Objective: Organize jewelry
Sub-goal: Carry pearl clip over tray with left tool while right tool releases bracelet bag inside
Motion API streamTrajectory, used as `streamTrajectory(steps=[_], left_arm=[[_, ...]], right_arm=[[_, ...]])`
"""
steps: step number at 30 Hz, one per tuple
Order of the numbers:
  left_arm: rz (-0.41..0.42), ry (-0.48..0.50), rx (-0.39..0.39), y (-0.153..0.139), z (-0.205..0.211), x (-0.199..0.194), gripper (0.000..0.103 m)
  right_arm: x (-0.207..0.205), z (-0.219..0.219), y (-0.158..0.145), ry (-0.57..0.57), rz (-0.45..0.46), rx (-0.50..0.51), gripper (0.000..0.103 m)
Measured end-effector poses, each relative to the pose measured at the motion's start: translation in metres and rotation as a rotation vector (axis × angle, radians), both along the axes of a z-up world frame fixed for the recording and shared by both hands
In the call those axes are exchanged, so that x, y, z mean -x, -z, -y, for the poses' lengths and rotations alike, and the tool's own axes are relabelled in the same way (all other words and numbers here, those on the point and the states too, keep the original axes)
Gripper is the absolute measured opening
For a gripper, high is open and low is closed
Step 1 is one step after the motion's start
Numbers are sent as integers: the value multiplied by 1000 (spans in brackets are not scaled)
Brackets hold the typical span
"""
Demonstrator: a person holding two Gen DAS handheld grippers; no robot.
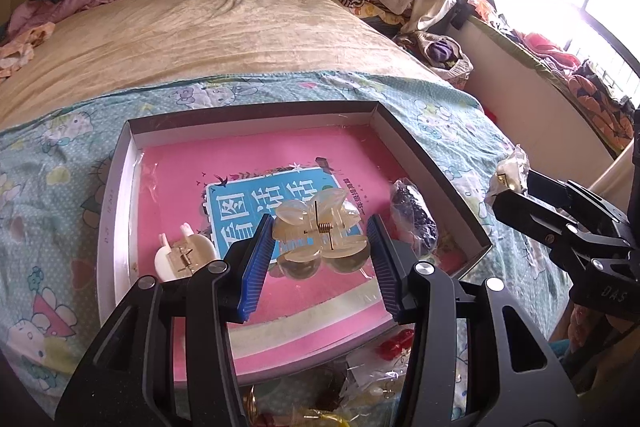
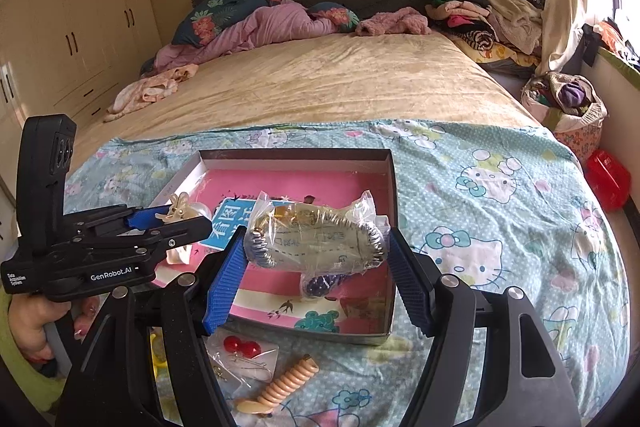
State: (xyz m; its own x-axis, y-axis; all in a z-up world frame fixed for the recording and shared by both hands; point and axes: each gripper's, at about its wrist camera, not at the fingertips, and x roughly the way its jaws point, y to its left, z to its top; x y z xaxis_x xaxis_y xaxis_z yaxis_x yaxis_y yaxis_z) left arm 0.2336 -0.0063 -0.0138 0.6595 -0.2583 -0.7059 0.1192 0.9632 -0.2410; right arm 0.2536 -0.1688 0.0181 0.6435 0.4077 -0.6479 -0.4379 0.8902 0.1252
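Left wrist view: left tool (image 1: 322, 245) grips a translucent cream plastic butterfly hair claw (image 1: 320, 237) over the shallow pink-lined cardboard box (image 1: 256, 115). A white claw clip (image 1: 182, 259) at 8 o'clock and a bagged dark beaded piece (image 1: 414, 213) at 3 o'clock already lie inside. Right tool (image 2: 316, 253) clamps a clear bag of silver coiled jewelry (image 2: 316, 239); red earrings (image 2: 242, 345) and a beige spiral hair tie (image 2: 286, 383) remain on the bed.

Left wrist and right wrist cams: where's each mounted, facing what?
Left wrist: on the left tongs, looking down along its fingers into the box; clear hair claw held; right tongs at right edge.
Right wrist: on the right tongs, same heading; bagged bracelet held; left tongs and hand at left.
Shared: box, bed, each other's tongs.
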Motion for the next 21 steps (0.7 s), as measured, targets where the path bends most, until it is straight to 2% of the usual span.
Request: streamTrajectory(steps=[11,21], left_arm=[[-73,14,-19,26,8,-19,39],[-106,5,-29,38,8,-28,39]], right_arm=[[-7,-1,36,13,-36,52,67],[-11,-4,53,-4,-63,69,68]])
